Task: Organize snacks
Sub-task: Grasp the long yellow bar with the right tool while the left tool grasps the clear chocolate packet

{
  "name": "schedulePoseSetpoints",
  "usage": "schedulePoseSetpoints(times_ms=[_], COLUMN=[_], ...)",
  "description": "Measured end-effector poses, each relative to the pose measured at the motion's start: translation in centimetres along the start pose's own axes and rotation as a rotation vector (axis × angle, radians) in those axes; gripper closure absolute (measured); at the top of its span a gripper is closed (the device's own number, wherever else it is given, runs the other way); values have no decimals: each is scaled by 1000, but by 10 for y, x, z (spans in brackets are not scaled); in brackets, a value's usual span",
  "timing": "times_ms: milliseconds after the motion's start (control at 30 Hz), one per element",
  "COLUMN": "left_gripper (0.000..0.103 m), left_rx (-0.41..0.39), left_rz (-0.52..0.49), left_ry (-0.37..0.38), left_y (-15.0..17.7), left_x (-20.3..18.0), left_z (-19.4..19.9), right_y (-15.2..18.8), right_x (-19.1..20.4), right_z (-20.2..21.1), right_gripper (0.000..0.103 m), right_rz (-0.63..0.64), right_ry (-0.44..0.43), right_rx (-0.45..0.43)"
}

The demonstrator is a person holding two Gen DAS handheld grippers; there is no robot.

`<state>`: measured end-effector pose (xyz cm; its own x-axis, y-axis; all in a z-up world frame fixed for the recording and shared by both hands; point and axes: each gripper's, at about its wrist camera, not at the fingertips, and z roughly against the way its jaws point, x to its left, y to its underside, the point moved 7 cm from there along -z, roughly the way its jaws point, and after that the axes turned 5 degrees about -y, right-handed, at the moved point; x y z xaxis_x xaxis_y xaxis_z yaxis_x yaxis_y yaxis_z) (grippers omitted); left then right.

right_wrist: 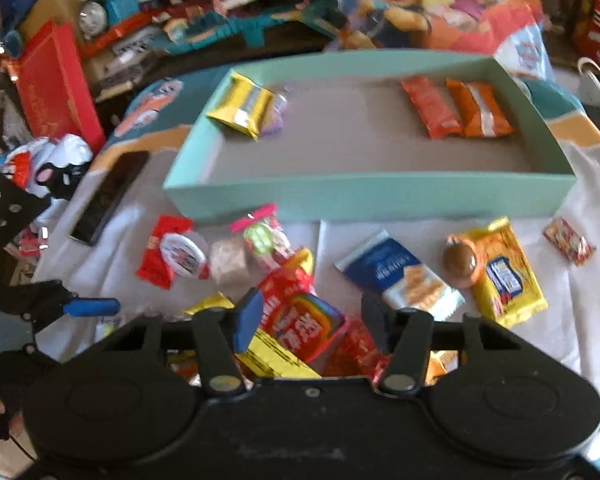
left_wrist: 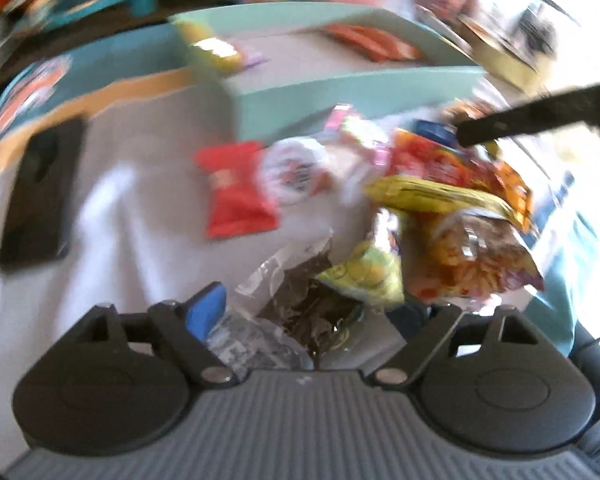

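Observation:
A mint green tray [right_wrist: 364, 196] stands on the white cloth and holds a yellow packet [right_wrist: 242, 106] at its left and two orange bars [right_wrist: 456, 108] at its right. Loose snacks lie in front of it: a red packet [right_wrist: 164, 252], a blue and white cracker packet [right_wrist: 400, 276], a yellow packet [right_wrist: 500, 272]. My right gripper [right_wrist: 312, 316] is open over a red rainbow packet [right_wrist: 300, 316]. My left gripper [left_wrist: 320, 312] is open over a clear crinkled wrapper [left_wrist: 296, 300] in the blurred left wrist view, beside the snack pile [left_wrist: 440, 208]. The tray also shows there [left_wrist: 340, 96].
A black phone [right_wrist: 108, 196] lies left of the tray. Toys, a red box [right_wrist: 56, 88] and a cartoon bag [right_wrist: 432, 4] crowd the area behind the table. The left gripper shows at the left edge of the right wrist view [right_wrist: 88, 306].

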<state>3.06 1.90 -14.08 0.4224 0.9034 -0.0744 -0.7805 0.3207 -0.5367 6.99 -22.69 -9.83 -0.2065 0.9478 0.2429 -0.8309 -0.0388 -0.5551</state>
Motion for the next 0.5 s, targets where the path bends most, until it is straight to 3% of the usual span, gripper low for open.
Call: schedulePoseSetpoints(times_ms=[133, 233, 367, 433, 500], left_gripper=[15, 15, 1, 4, 17], left_rx=[20, 30, 43, 65, 64], left_rz=[80, 5, -130, -184, -240], left_ry=[0, -16, -63, -60, -42], left_y=[9, 10, 1, 2, 8], left_x=[13, 9, -1, -7, -20], left_z=[8, 11, 2, -7, -8], right_y=[4, 16, 27, 28, 25], right_x=[22, 34, 36, 33, 27], right_z=[-14, -34, -44, -41, -37], right_gripper=[48, 48, 50, 65, 74], right_rz=[67, 128, 196, 206, 175], right_ry=[-96, -113, -60, -17, 6], right_rx=[67, 159, 208, 195, 176])
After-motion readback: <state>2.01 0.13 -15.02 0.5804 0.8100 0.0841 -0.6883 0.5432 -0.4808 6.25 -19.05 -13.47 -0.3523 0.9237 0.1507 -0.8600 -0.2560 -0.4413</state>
